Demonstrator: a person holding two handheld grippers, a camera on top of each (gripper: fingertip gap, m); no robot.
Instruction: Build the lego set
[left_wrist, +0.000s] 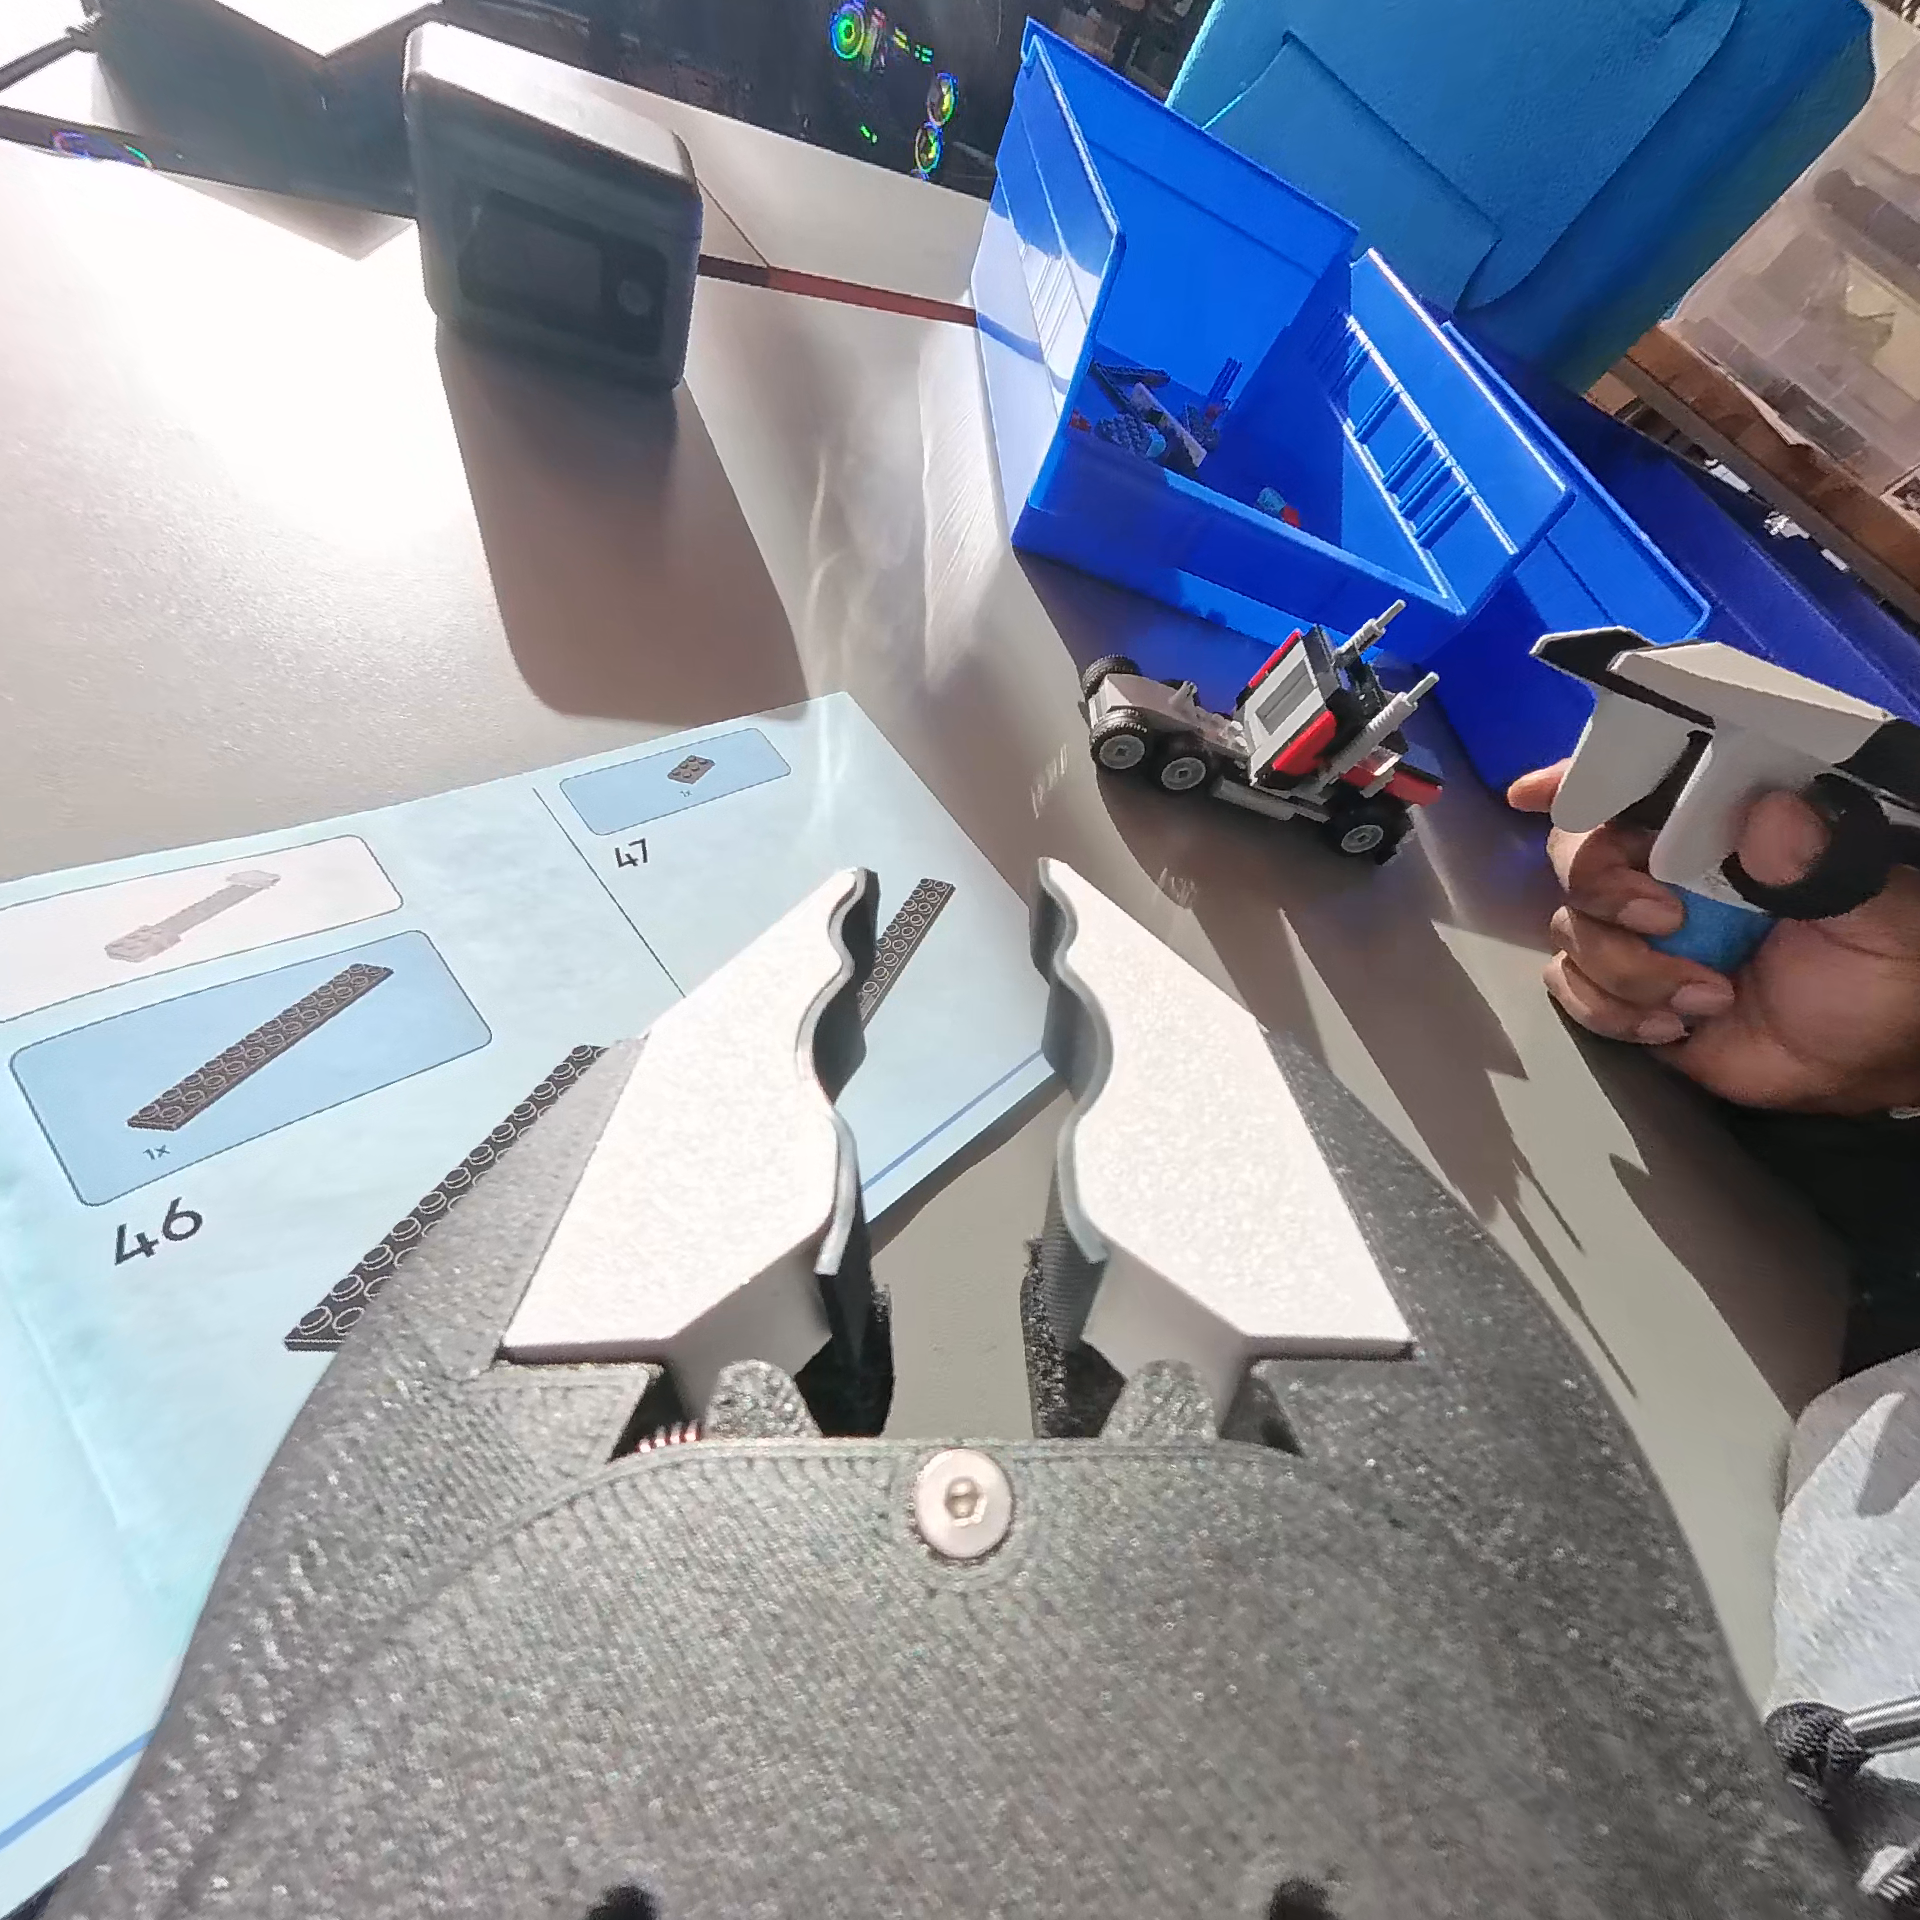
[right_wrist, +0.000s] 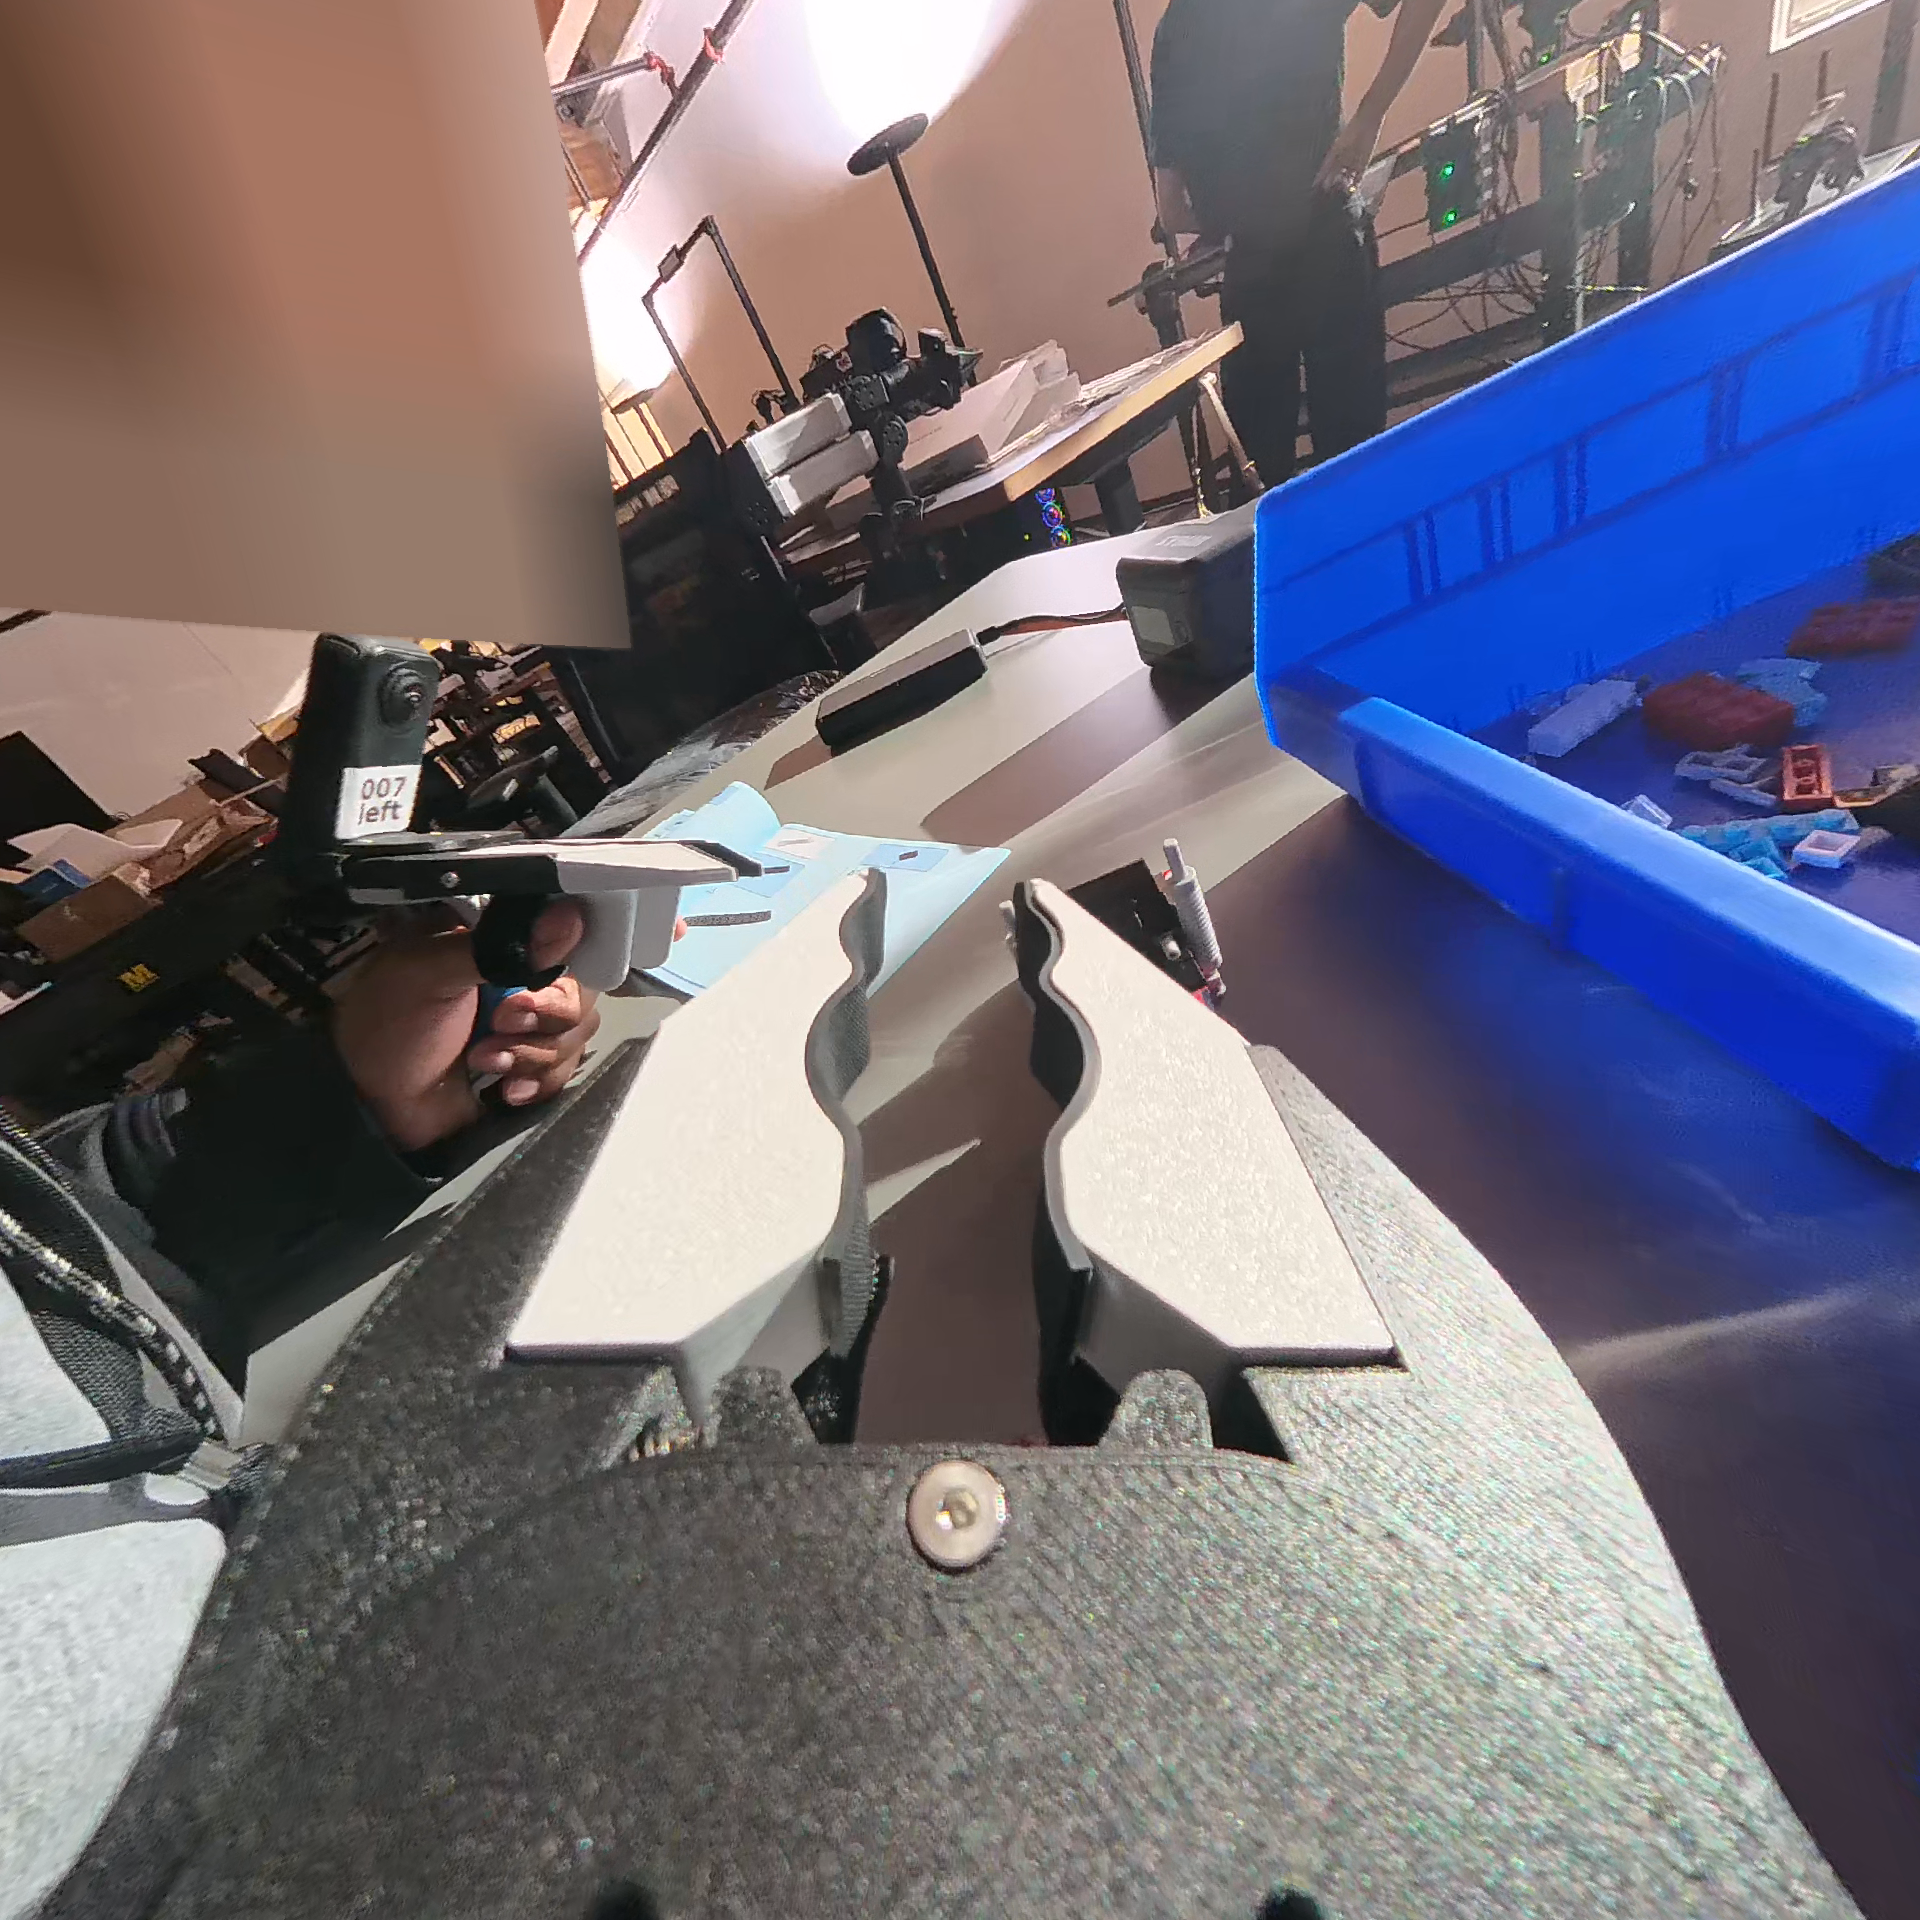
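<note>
A partly built lego truck (left_wrist: 1262, 743), red, black and grey with wheels, stands on the dark table ahead and right of my left gripper (left_wrist: 951, 883). That gripper is open and empty, over the edge of the open light-blue instruction booklet (left_wrist: 343, 997). My right gripper (right_wrist: 948, 896) is open and empty above the table; part of the truck (right_wrist: 1184, 920) shows just beyond its right finger. The right gripper also shows in the left wrist view (left_wrist: 1621, 675), held by a hand beside the truck. Loose lego pieces (right_wrist: 1725, 743) lie in a blue bin (right_wrist: 1579, 894).
The blue bin (left_wrist: 1195, 312) stands behind the truck, next to a second blue bin (left_wrist: 1621, 582). A black box-shaped device (left_wrist: 561, 208) with a cable sits at the back of the table. A person (right_wrist: 1278, 208) stands by another table far off. Some 20 centimetres of space lies between my two pairs of fingers.
</note>
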